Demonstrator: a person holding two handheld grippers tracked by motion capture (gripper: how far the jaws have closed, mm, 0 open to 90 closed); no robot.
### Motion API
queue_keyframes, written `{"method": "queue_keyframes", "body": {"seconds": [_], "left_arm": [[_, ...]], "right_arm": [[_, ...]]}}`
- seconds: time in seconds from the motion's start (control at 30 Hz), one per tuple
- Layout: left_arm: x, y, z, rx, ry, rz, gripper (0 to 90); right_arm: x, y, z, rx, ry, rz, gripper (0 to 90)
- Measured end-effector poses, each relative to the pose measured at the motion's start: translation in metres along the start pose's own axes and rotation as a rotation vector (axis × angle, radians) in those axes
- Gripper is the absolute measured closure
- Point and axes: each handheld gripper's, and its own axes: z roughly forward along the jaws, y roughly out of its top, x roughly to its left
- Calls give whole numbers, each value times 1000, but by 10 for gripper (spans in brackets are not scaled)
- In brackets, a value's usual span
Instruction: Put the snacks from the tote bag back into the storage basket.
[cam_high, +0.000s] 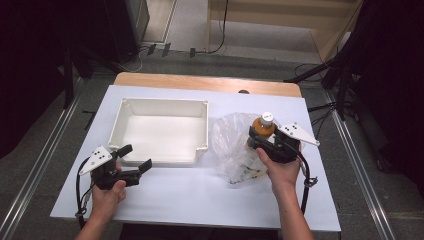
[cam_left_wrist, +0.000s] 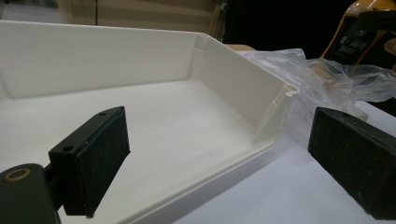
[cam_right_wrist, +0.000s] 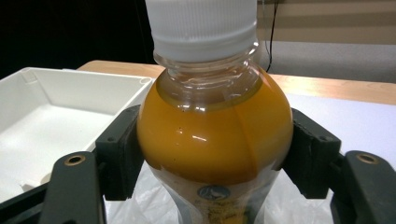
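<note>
A bottle of orange juice (cam_high: 263, 127) with a white cap stands upright over a clear plastic bag (cam_high: 233, 145), right of centre on the table. My right gripper (cam_high: 264, 141) is shut on the juice bottle (cam_right_wrist: 215, 135), its black pads (cam_right_wrist: 122, 154) pressing both sides of the round body. A white rectangular tray (cam_high: 165, 159) lies left of the bag with nothing in it. My left gripper (cam_high: 136, 157) stands open at the tray's near left corner, pads (cam_left_wrist: 100, 154) wide apart with nothing between them. Past the white tray (cam_left_wrist: 275, 116) the bag (cam_left_wrist: 322, 79) and the bottle (cam_left_wrist: 362, 32) show at the upper right.
A white sheet (cam_high: 200, 195) covers the table, with bare space in front of the tray and bag. A wooden strip (cam_high: 210, 82) runs along the far edge. Floor cables (cam_high: 220, 47) and dark stands (cam_high: 345, 75) lie beyond the table.
</note>
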Motion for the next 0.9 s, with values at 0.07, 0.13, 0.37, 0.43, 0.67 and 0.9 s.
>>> {"method": "queue_keyframes", "body": {"seconds": [0.07, 0.13, 0.37, 0.43, 0.67, 0.9], "left_arm": [[-1, 1, -1, -1, 3, 10, 52], [-2, 1, -1, -2, 3, 19, 52], [2, 0, 0, 1, 14, 5, 52], [2, 0, 0, 1, 16, 2, 52], [2, 0, 0, -6, 13, 0, 52], [2, 0, 0, -9, 9, 1, 52]], "right_arm": [[1, 5, -4, -9, 0, -6, 310], [2, 8, -5, -13, 1, -6, 310], [6, 17, -12, -22, 8, -10, 309], [6, 19, -12, -24, 5, -18, 309], [8, 29, -11, -37, -5, -16, 309], [13, 41, -9, -53, -1, -28, 309]]}}
